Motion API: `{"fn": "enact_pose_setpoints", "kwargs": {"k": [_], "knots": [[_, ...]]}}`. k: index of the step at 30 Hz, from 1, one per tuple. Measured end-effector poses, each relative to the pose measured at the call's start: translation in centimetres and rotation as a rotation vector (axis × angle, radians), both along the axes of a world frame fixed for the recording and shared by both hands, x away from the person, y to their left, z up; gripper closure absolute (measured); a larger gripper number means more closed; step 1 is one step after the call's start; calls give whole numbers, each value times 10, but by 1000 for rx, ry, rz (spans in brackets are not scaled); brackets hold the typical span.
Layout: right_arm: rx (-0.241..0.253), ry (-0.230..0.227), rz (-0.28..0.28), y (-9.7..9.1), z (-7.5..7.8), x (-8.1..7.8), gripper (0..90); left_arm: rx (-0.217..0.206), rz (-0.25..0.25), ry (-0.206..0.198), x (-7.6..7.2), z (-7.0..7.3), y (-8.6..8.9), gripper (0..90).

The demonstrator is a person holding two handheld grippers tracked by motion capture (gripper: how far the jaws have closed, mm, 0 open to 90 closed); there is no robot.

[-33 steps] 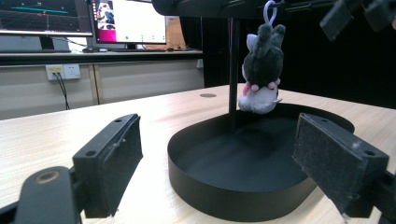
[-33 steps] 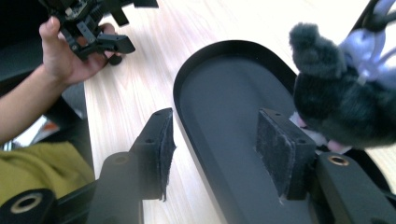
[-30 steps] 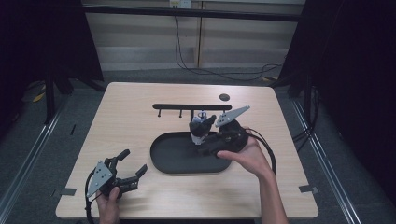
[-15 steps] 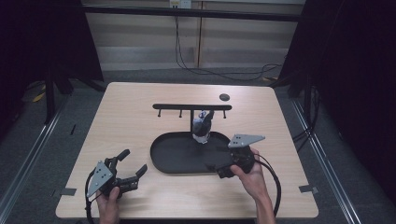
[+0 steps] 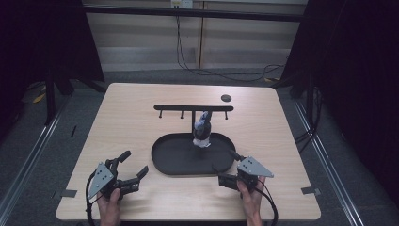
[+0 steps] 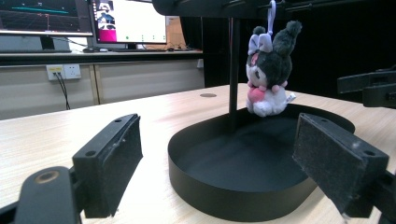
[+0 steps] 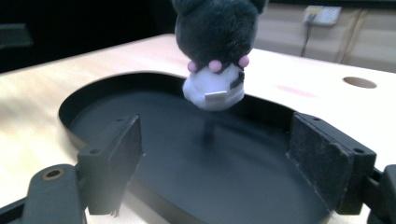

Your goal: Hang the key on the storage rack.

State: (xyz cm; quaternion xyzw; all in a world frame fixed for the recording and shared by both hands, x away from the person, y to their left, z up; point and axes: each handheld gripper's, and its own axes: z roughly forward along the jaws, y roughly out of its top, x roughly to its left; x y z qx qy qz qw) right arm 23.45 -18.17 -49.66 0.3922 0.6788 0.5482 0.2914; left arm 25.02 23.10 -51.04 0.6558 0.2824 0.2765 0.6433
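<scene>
Plush (image 5: 203, 132) hangs by its loop from a hook on the rack (image 5: 193, 108), its white lower half low over the far part of the tray (image 5: 174, 162) and just beside the rack's post. It is dark grey above and white below, with small pink dots (in the left gripper view (image 6: 267, 74) a pink patch shows at its front and a white tag at its side). In the right gripper view the plush (image 7: 215, 51) dangles close ahead, above the tray (image 7: 93, 100) floor, clear of both jaws. The tray is a black oval with a low wall, standing mid-worktop (image 5: 136, 127) under the rack's bar, which carries a row of short hooks. The right gripper (image 5: 226, 165) lies low at the tray's near right rim, held by a hand (image 5: 251, 197) from the bottom edge; its jaws have just been opening and now stand wide apart with nothing between them, pointing over the tray toward the plush. The left gripper (image 5: 134, 165) rests on the worktop near the tray's near left end, apart from it, in the other hand (image 5: 110, 207); its jaws are spread too and hold nothing, and its view looks across the tray (image 6: 210, 196) wall. A small round hole (image 5: 226, 98) sits in the worktop behind the rack.
</scene>
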Motion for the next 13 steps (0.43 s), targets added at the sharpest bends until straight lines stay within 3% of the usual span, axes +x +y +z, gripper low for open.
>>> {"fn": "enact_pose_setpoints", "kwargs": {"k": [1, 2, 7, 10, 13], "knots": [[0, 0, 0, 0, 0, 0, 177, 0, 0, 0, 0, 0, 0, 153], [28, -53, -33, 2, -6, -4, 164, 0, 0, 1, 0, 0, 0, 152], [95, -197, -116, 4, -15, -19, 132, 1, 1, 3, 0, 0, 0, 153], [103, -241, -111, 4, -15, -25, 121, 0, 6, 4, 0, 0, 0, 152], [94, -243, -89, 4, -15, -25, 120, 0, 5, 3, 0, 0, 0, 153]]}}
